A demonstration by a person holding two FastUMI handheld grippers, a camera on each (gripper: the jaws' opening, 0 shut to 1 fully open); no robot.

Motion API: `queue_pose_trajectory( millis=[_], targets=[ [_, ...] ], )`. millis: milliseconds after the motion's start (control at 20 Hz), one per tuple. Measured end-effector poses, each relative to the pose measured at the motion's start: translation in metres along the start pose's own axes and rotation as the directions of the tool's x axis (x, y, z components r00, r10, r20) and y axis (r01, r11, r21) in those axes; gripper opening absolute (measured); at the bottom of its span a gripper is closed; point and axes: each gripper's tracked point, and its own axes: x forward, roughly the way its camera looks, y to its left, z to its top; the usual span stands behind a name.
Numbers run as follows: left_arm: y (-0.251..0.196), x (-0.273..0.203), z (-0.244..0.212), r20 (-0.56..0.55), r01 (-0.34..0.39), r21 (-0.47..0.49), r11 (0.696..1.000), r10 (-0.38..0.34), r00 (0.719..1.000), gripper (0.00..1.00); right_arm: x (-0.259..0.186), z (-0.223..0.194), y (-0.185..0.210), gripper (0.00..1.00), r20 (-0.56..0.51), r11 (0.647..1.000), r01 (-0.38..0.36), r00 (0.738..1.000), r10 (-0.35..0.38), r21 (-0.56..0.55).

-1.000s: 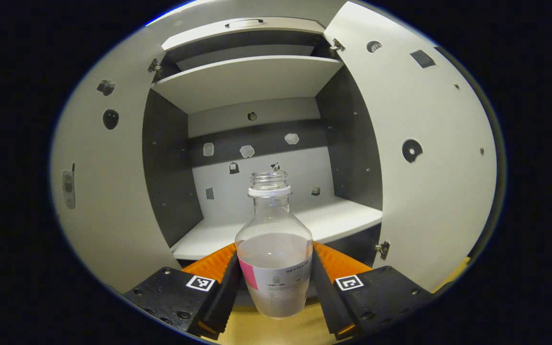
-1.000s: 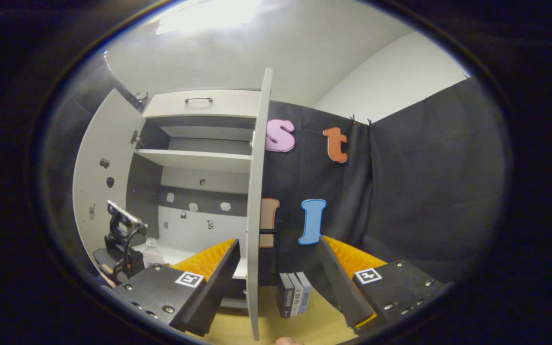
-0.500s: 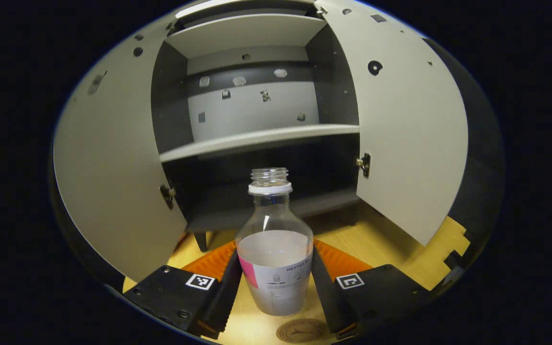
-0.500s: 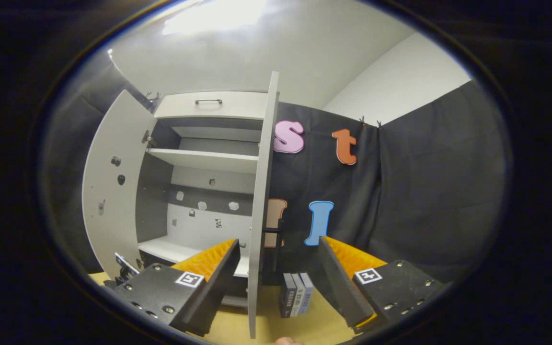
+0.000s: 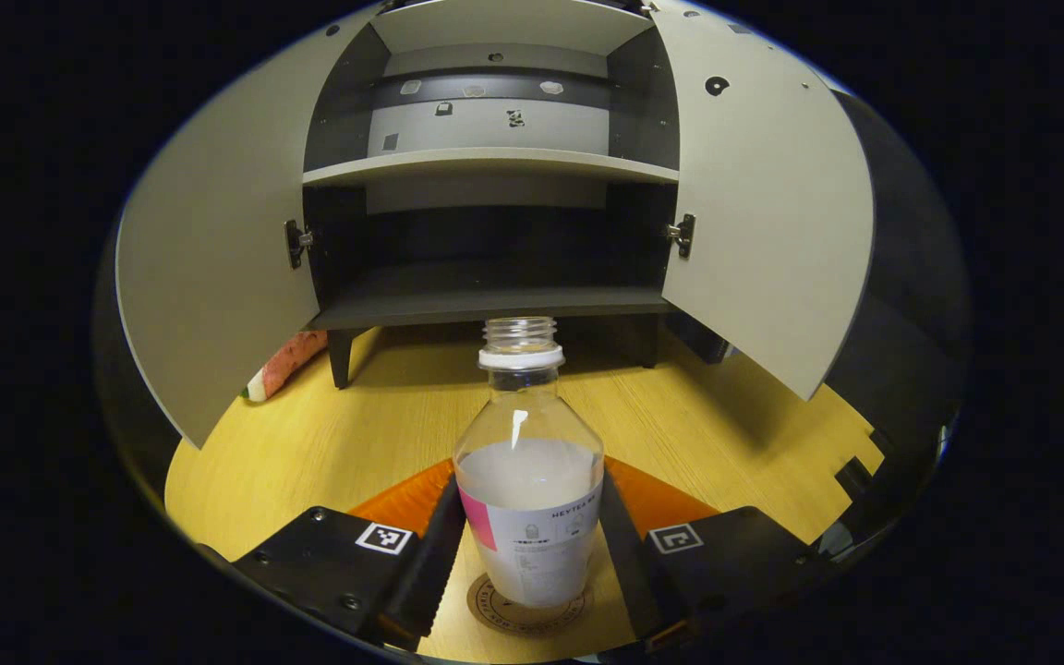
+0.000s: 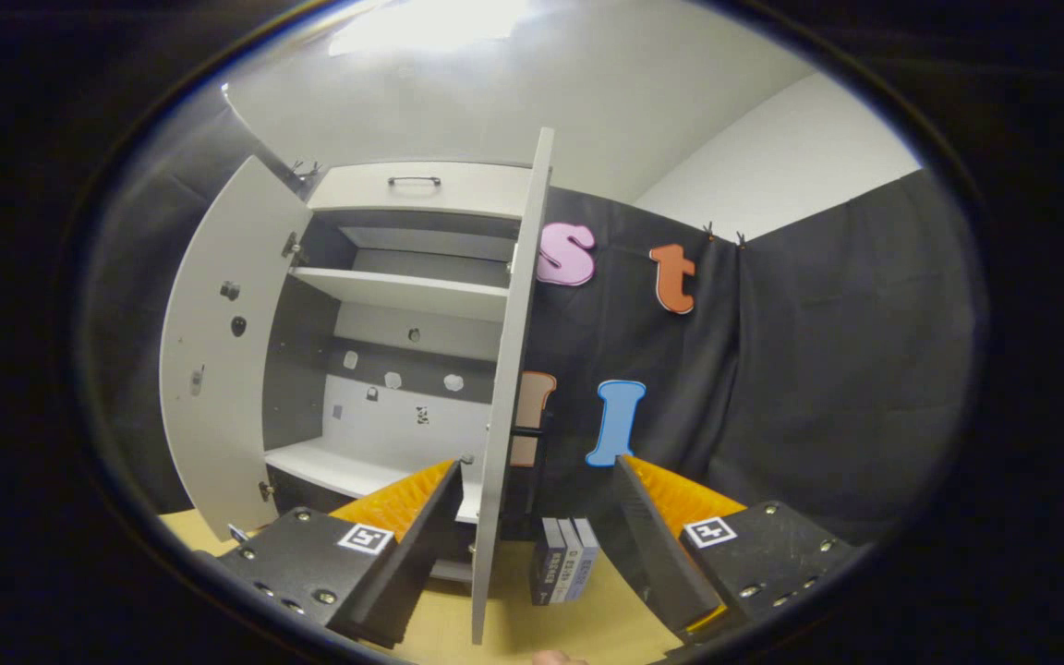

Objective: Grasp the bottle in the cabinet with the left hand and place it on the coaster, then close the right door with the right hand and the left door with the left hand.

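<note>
In the left gripper view my left gripper [image 5: 528, 545] is shut on a clear uncapped bottle [image 5: 528, 480] holding pale liquid, with a pink and white label. The bottle's base sits over a round brown coaster [image 5: 526, 611] on the wooden table; contact is hard to tell. Beyond it the cabinet [image 5: 486, 166] stands with both doors open, the left door [image 5: 218, 268] and the right door [image 5: 763, 222]. In the right gripper view my right gripper [image 6: 532, 545] is open, and the right door's edge [image 6: 504, 406] runs upright between its fingers. The left door [image 6: 218, 388] swings out at the left.
A reddish object [image 5: 281, 364] lies on the wooden table [image 5: 375, 434] beside the cabinet's left leg. Several small upright books [image 6: 564, 571] stand on the table right of the right door. Black cloth [image 6: 800, 369] hangs behind and to the right.
My left gripper has carried the bottle down and away from the cabinet, over the coaster. The right gripper shifted slightly; the door edge stays between its fingers.
</note>
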Motion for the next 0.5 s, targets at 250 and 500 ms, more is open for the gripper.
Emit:
queue_pose_trajectory(
  millis=[250, 500],
  targets=[
    [0.004, -0.004, -0.017, 0.034, -0.046, -0.015, 0.999, 0.047, 0.998, 0.80, 0.001, -0.003, 0.007, 0.99, -0.012, 0.999, -0.030, 0.999, 0.030, -0.020],
    [0.002, -0.009, -0.033, 0.007, -0.054, -0.014, 0.998, 0.054, 0.999, 0.82, 0.006, -0.006, 0.019, 0.99, -0.023, 0.997, -0.072, 0.997, 0.072, -0.032]
  ],
)
